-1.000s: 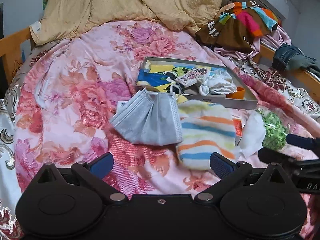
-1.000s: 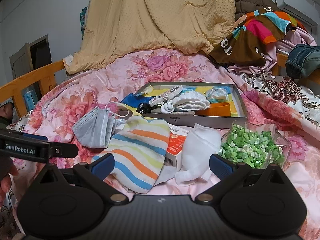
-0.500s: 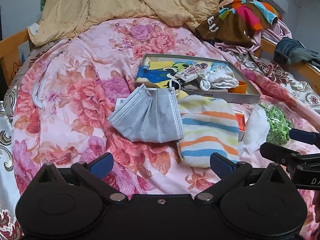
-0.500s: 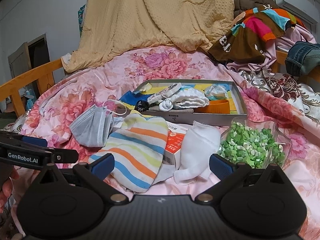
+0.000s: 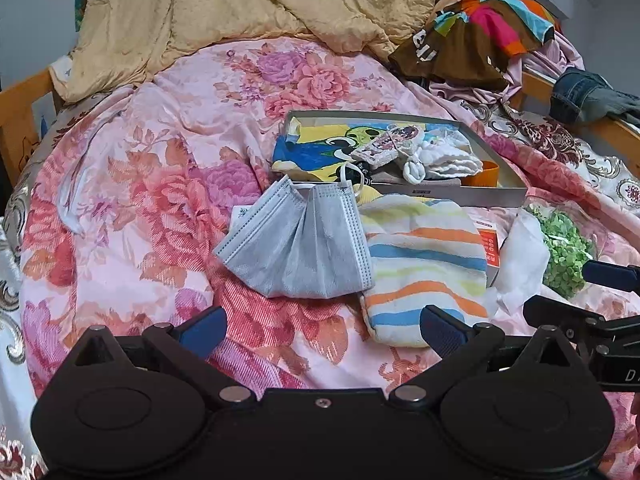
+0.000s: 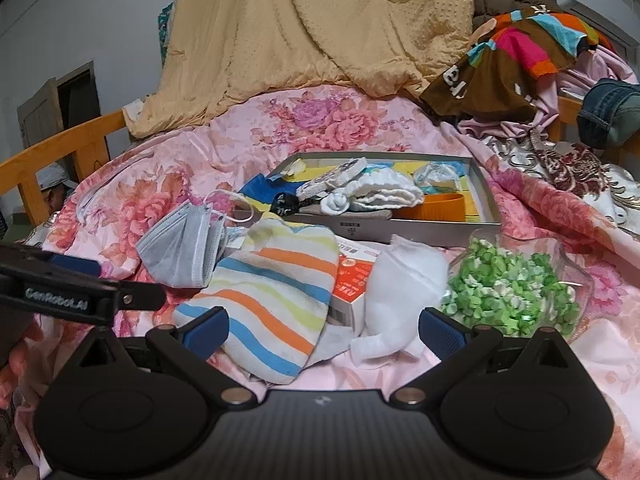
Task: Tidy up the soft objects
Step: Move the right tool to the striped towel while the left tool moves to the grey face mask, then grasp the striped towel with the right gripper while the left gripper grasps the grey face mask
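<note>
A grey face mask [image 5: 300,248] [image 6: 182,250] lies on the pink floral quilt, next to a striped towel [image 5: 424,268] [image 6: 272,296]. Right of the towel are an orange-white carton [image 6: 352,280], a white cloth [image 6: 404,292] and a clear bag of green bits [image 6: 512,288]. Behind them a grey tray [image 5: 452,196] [image 6: 416,226] holds white socks [image 5: 440,160] and other small items. My left gripper [image 5: 324,324] is open and empty, just short of the mask. My right gripper [image 6: 324,328] is open and empty, in front of the towel and white cloth.
A tan blanket [image 5: 240,12] is heaped at the back, with colourful clothes [image 5: 480,36] and jeans [image 5: 588,96] at the back right. A wooden bed rail [image 6: 60,156] runs along the left. The right gripper shows at the left wrist view's right edge [image 5: 580,312].
Both grippers have shifted slightly, so the objects sit a little lower in both views. Both stay open. Nothing on the bed has moved.
</note>
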